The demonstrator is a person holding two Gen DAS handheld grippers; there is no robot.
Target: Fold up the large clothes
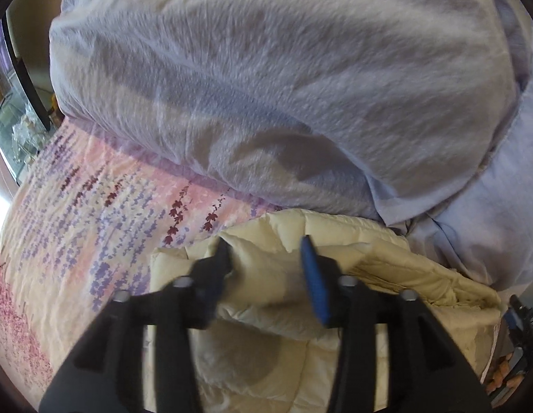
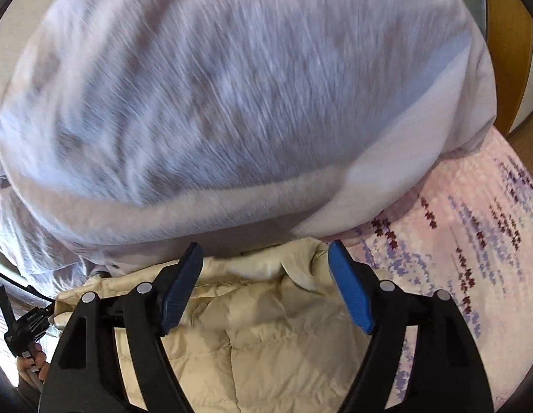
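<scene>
1. Nearest the lens, the left hand-held gripper (image 1: 266, 261) stood with its jaws apart over a raised fold of the cream padded jacket (image 1: 352, 275), the pads not visibly pressing on it; the fold lay between them, likely just set down.
2. Over the same jacket (image 2: 266, 337), the right hand-held gripper (image 2: 266, 282) was spread wider and held nothing, its fingers straddling the top edge.
3. That jacket lay bunched on the bed, on the flowered sheet (image 1: 94, 213), its far edge against a big lilac duvet (image 1: 266, 86) that took up the bed's far side.
4. With both grips free, the fold probably rested in place under its own weight.
</scene>
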